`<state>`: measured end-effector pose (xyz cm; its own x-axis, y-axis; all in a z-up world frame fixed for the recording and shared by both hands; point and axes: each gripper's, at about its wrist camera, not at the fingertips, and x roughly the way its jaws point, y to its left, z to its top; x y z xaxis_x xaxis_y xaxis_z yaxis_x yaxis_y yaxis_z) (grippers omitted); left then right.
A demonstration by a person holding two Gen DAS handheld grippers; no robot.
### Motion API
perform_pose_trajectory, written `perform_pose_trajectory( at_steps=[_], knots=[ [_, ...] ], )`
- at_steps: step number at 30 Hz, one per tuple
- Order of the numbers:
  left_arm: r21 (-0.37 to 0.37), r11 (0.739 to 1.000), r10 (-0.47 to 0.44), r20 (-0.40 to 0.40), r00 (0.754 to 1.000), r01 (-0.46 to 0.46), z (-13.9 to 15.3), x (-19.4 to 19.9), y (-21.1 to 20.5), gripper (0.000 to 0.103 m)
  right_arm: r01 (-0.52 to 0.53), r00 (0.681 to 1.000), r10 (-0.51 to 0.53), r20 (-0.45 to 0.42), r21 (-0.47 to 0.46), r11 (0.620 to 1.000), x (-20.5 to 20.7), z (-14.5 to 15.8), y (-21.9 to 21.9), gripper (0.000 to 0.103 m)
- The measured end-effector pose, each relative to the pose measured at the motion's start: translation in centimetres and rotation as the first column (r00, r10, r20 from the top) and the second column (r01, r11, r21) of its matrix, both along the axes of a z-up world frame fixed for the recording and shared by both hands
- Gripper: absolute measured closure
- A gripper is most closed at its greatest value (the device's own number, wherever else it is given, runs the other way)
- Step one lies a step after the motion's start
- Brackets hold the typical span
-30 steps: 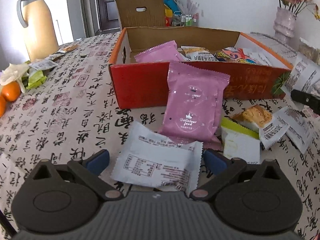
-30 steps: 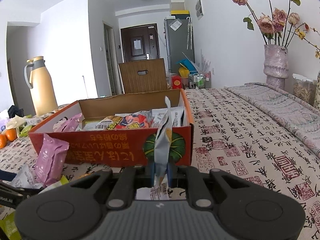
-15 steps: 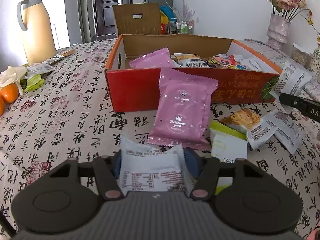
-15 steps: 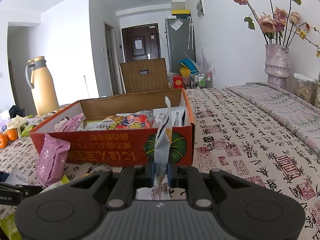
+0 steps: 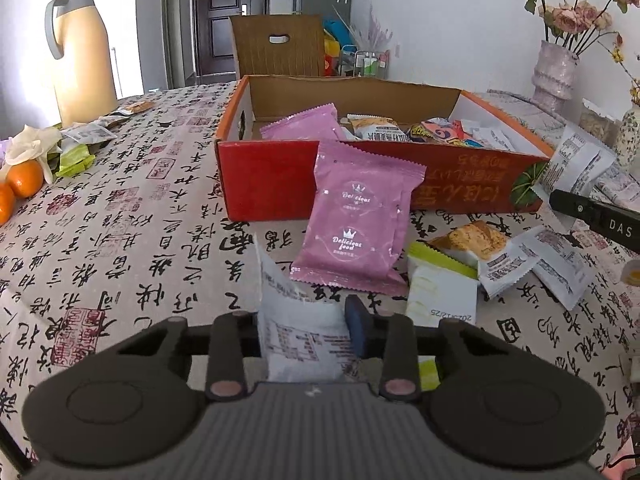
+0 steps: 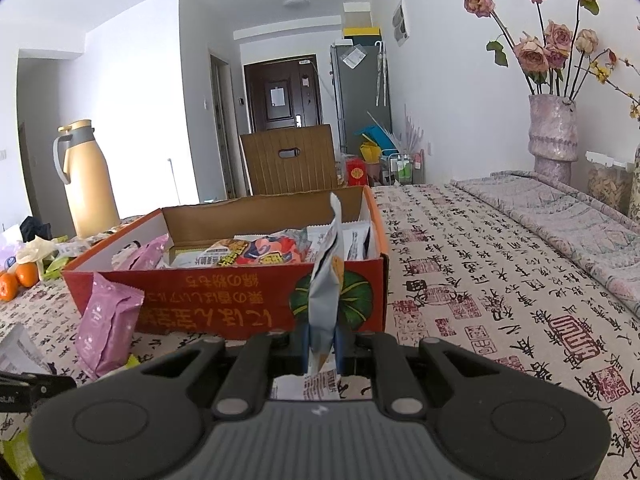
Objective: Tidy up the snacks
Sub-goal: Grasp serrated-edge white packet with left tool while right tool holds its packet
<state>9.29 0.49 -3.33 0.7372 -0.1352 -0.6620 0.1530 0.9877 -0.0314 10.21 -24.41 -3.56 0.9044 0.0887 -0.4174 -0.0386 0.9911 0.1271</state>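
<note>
While two pink packets (image 5: 362, 216) sit mid-frame, one white packet (image 5: 300, 332) stands between the left gripper's (image 5: 306, 330) closing jaws; the right gripper (image 6: 322, 344) pinches another packet (image 6: 326, 280).

— What kind of place is this?

— It is a home, I think a dining or living room. The table (image 5: 120, 208) has a cloth printed with calligraphy, and on it stand a yellow thermos jug (image 5: 82, 46) and a vase of dried roses (image 6: 554, 136).

— Anything else?

— Yes. Behind there is a dark entrance door (image 6: 282, 92), a wooden chair back (image 6: 290, 164) and a grey fridge (image 6: 360, 92). Oranges (image 5: 24, 178) lie on the table, beside a red cardboard box (image 5: 272, 176) with snacks.
</note>
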Motion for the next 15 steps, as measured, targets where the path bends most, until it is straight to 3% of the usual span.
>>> perform_pose_trajectory(
  at_steps=[9, 11, 15],
  knots=[
    [-0.02, 1.0, 0.012, 0.019, 1.0, -0.011, 0.6, -0.6, 0.3, 0.075, 0.006, 1.0, -0.006, 0.02, -0.006, 1.0, -0.3, 0.1, 0.0, 0.091],
    [-0.022, 1.0, 0.015, 0.025, 1.0, -0.014, 0.8, -0.8, 0.4, 0.083, 0.008, 1.0, -0.008, 0.026, -0.01, 1.0, -0.4, 0.1, 0.0, 0.091],
    [-0.024, 1.0, 0.013, 0.045, 0.999, -0.012, 1.3, -1.2, 0.5, 0.086, 0.012, 0.999, -0.011, 0.041, -0.026, 1.0, -0.8, 0.2, 0.2, 0.091]
  ],
)
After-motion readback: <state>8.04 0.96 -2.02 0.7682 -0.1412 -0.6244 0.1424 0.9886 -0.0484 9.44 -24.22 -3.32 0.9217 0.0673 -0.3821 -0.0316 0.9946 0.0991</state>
